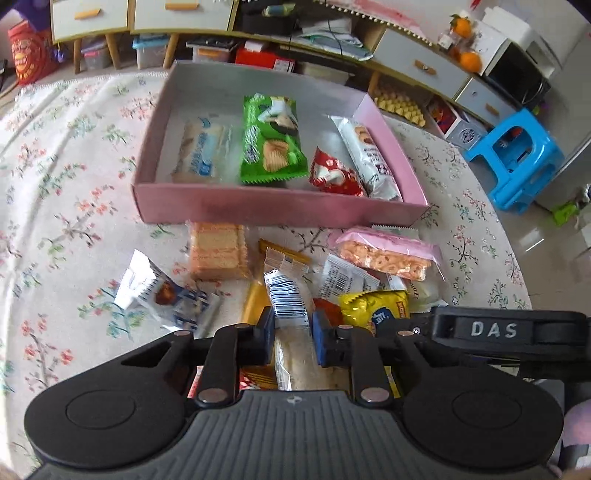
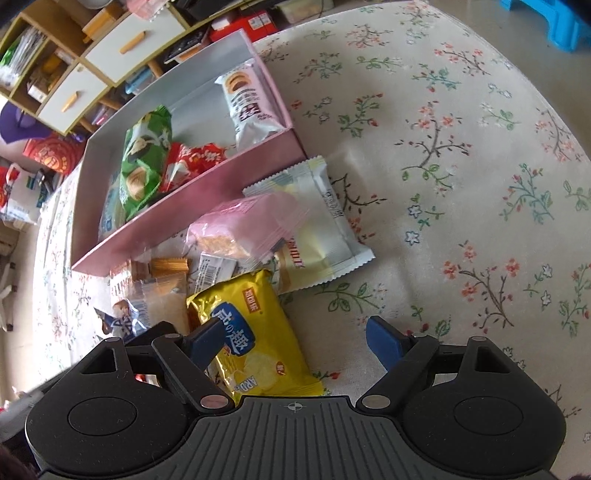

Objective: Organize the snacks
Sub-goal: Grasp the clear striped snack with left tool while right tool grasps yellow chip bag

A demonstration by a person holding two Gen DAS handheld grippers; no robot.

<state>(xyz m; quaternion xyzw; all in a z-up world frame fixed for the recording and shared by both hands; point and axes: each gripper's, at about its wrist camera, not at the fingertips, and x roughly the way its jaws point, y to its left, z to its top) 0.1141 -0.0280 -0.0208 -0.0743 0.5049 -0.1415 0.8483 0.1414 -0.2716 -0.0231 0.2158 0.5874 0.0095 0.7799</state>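
Note:
A pink box point(image 1: 280, 210) on the floral tablecloth holds several snacks: a pale blue wafer pack point(image 1: 201, 151), a green chip bag point(image 1: 271, 138), a red packet point(image 1: 334, 173) and a white biscuit pack point(image 1: 369, 157). A loose pile lies in front of it. My left gripper point(image 1: 293, 338) is shut on a long clear-wrapped pastry with a barcode point(image 1: 291, 321). My right gripper point(image 2: 295, 339) is open over a yellow chip bag point(image 2: 255, 332); its left finger lies on the bag. The box point(image 2: 207, 206) also shows in the right wrist view.
The pile holds a sponge cake pack point(image 1: 218, 251), a pink puffed-rice bar point(image 1: 386, 254), a blue-white packet point(image 1: 162, 291) and a white-yellow packet point(image 2: 317, 229). Cabinets point(image 1: 147, 14) and a blue stool point(image 1: 517, 158) stand beyond the table.

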